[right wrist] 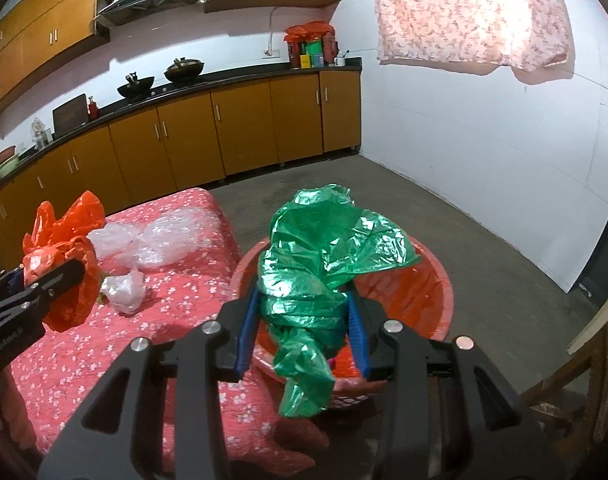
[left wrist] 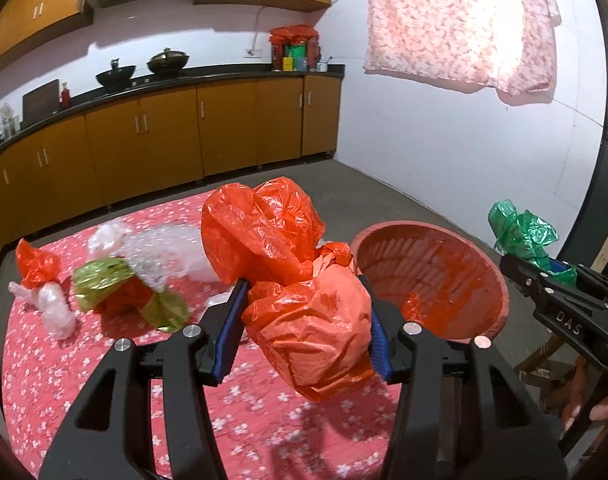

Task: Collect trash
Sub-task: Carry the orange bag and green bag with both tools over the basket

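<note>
The left tongs [left wrist: 306,320] are clamped on an orange bag [left wrist: 304,312] just beside the red basket [left wrist: 492,280]. The right tongs [right wrist: 304,330] grip a green bag [right wrist: 320,264] above that basket. Beyond, left of it, clear wrappers [right wrist: 159,240] litter the table [right wrist: 103,360].

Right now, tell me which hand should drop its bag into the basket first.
Right. Its green bag already hangs over the red basket, gripped between the right gripper fingers. The left gripper holds its orange bag over the tablecloth, beside the basket.
</note>
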`<state>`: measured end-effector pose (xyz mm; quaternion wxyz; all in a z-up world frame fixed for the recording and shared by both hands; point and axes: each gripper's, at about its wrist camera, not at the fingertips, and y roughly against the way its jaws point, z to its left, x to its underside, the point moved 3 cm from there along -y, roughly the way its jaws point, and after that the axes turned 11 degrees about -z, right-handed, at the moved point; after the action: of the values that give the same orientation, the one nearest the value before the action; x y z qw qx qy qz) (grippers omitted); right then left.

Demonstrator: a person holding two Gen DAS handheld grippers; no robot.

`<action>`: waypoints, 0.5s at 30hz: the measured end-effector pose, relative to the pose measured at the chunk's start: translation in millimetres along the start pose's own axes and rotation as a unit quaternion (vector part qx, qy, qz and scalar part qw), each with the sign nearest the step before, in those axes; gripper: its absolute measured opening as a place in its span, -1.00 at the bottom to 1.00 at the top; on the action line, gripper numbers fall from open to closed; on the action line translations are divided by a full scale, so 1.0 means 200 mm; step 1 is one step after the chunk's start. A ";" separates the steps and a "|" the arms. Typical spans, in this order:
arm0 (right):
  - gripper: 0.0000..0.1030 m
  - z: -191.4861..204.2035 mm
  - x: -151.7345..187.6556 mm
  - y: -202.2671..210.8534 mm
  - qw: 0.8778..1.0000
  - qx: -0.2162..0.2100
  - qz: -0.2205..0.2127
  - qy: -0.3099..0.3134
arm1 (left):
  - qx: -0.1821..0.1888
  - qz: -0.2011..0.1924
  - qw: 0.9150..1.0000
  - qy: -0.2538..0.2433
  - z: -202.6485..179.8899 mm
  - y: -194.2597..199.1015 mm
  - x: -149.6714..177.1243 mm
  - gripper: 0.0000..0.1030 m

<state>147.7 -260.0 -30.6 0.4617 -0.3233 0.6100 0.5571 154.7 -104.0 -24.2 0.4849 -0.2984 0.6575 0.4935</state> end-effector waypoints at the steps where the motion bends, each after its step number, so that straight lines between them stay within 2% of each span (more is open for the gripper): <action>1: -0.25 -0.01 0.00 0.00 1.000 0.002 0.000 -0.001 | 0.004 0.002 1.000 -0.002 -0.02 -0.01 0.00 0.03; 15: -0.25 -0.17 -0.03 -0.07 0.999 0.030 -0.006 -0.011 | 0.060 0.022 0.998 -0.016 -0.20 -0.17 -0.01 0.03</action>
<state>156.5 -296.7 -31.3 0.4816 -0.3067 0.6193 0.5390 170.8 -152.7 -33.6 0.5018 -0.2465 0.6840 0.4685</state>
